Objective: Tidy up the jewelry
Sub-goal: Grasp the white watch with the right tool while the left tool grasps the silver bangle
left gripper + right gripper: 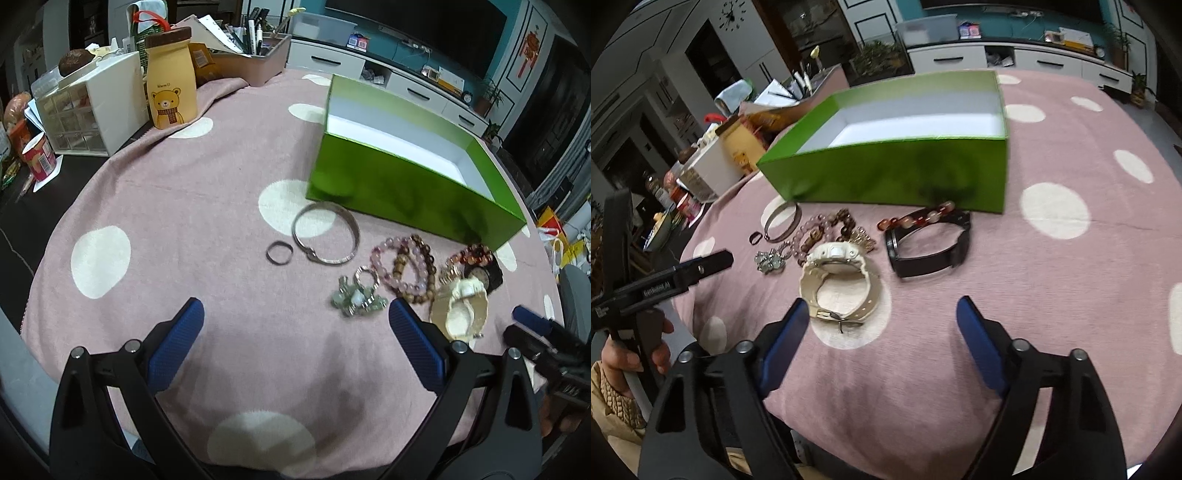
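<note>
An open green box (402,184) (894,173) with a white inside stands on the pink dotted cloth. In front of it lie a silver bangle (327,232) (783,221), a small ring (279,253) (754,237), pink and brown bead bracelets (406,267) (820,232), a green charm piece (354,297) (770,260), a cream watch (461,306) (838,280), a black watch (927,245) and an amber bead bracelet (471,254) (919,219). My left gripper (295,317) is open and empty, near the charm piece. My right gripper (882,314) is open and empty, just in front of the cream watch.
A yellow bear bottle (171,79), a white drawer organiser (92,107) and a pen tray (255,55) stand at the back left. A red cup (38,155) sits off the cloth. The left gripper also shows in the right wrist view (701,266).
</note>
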